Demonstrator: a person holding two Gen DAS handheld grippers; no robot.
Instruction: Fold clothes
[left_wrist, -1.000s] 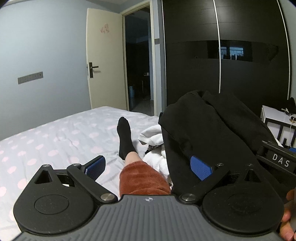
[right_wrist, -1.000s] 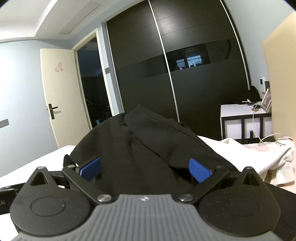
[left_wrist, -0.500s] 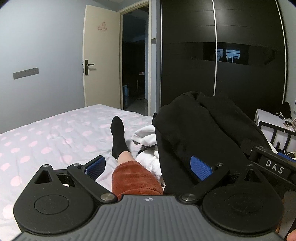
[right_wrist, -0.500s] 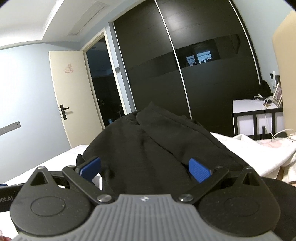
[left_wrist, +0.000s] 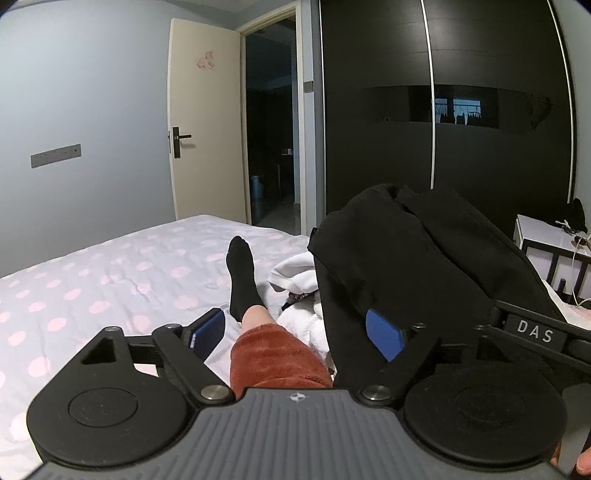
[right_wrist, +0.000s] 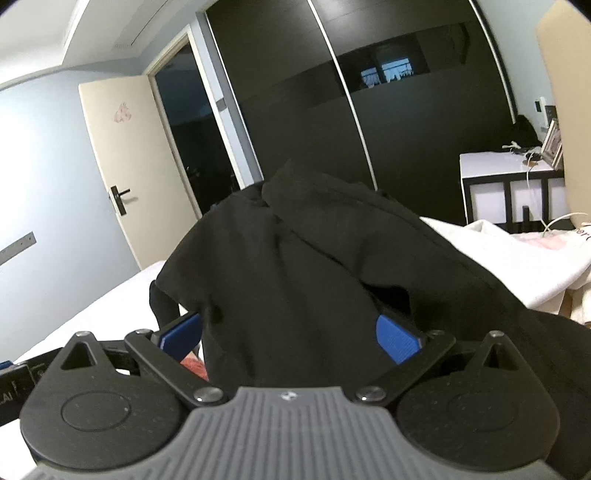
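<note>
A black garment (left_wrist: 413, 258) is heaped up in front of both grippers and hangs down over them. My left gripper (left_wrist: 295, 332) is open; its right pad (left_wrist: 384, 334) touches the garment's edge, and a person's leg in rust fleece (left_wrist: 277, 354) with a black sock (left_wrist: 242, 277) lies in the gap. The right gripper's black body, marked DAS (left_wrist: 535, 336), shows under the cloth. In the right wrist view my right gripper (right_wrist: 290, 339) is wide open, with the black garment (right_wrist: 314, 258) draped between and over its fingers (right_wrist: 397, 343).
The bed (left_wrist: 92, 288) has a sheet with pink dots. White clothes (left_wrist: 295, 277) lie beyond the leg, and a white garment (right_wrist: 517, 251) lies at right. A dark wardrobe (left_wrist: 443, 110), an open door (left_wrist: 203, 129) and a white side table (right_wrist: 509, 184) stand behind.
The right wrist view has rolled and moved closer to the black garment, which now fills more of it. The left view shifted slightly; both grippers stayed open.
</note>
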